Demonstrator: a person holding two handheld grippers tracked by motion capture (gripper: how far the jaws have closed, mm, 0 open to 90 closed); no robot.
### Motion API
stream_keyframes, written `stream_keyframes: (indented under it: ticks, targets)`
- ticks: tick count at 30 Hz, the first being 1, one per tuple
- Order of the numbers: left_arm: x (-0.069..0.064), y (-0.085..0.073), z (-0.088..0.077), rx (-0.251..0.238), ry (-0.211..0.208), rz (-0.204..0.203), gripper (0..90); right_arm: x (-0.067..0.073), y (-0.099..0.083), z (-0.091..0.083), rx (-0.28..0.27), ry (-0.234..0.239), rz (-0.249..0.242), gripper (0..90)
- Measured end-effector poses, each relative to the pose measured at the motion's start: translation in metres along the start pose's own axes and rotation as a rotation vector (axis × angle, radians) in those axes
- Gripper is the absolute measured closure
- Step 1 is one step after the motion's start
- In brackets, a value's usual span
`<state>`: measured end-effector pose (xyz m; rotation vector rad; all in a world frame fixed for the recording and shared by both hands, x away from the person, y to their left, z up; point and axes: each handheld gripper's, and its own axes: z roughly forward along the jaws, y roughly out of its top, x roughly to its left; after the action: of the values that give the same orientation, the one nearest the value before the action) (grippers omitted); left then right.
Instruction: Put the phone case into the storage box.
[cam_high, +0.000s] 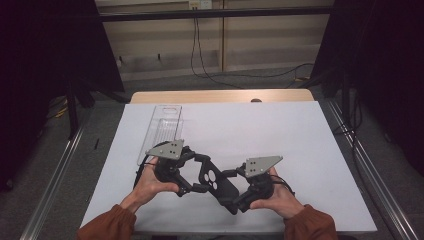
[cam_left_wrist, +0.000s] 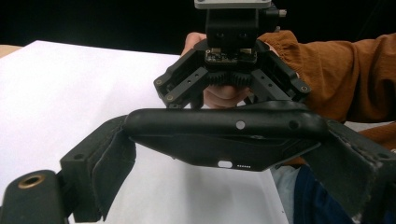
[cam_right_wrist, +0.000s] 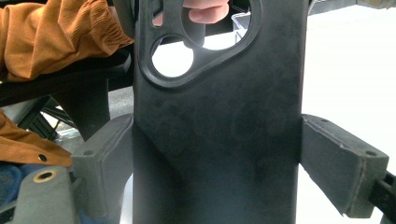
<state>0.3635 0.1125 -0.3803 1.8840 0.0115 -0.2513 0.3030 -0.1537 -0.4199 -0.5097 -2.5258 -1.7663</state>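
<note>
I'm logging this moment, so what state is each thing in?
Phone case: black, empty, held off the table between both grippers.
Left hand-held gripper: shut on the phone case.
Right hand-held gripper: shut on the phone case.
Clear plastic box: lying on the white table sheet, untouched.

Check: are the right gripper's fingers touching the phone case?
Touching. In the right gripper view both fingers press flat on the sides of the phone case, with no gap on either side.
</note>
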Motion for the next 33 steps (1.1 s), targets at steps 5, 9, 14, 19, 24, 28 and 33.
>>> stream_keyframes:
  ticks: [5, 9, 14, 19, 24, 28, 33]
  targets:
    - [0.0011, -0.0001, 0.0002, 0.009, -0.015, -0.010, 11.2, 0.0002, 0.0000, 0.0006, -0.001, 0.003, -0.007, 14.4]
    - [0.0009, 0.0006, 0.0000, 0.008, -0.017, -0.008, 11.3, 0.0004, -0.0001, 0.0011, -0.004, 0.005, -0.009, 14.4]
    - [0.0009, 0.0001, 0.0014, 0.012, -0.022, -0.006, 10.1, 0.0009, -0.0003, 0.0016, 0.003, 0.008, -0.016, 14.4]
    - [0.0007, 0.0003, 0.0018, 0.011, -0.024, 0.000, 11.5, 0.0010, -0.0007, 0.0017, 0.004, 0.007, -0.015, 14.4]
    - [0.0008, 0.0000, 0.0040, 0.017, -0.026, 0.005, 8.0, 0.0012, -0.0006, 0.0022, 0.013, 0.008, -0.019, 14.4]
    - [-0.0006, 0.0009, 0.0045, 0.014, -0.033, 0.015, 10.1, 0.0018, -0.0008, 0.0034, 0.019, 0.016, -0.019, 14.4]
    - [-0.0013, 0.0015, 0.0042, 0.027, -0.032, 0.018, 11.6, 0.0021, -0.0007, 0.0035, 0.027, 0.014, -0.024, 14.4]
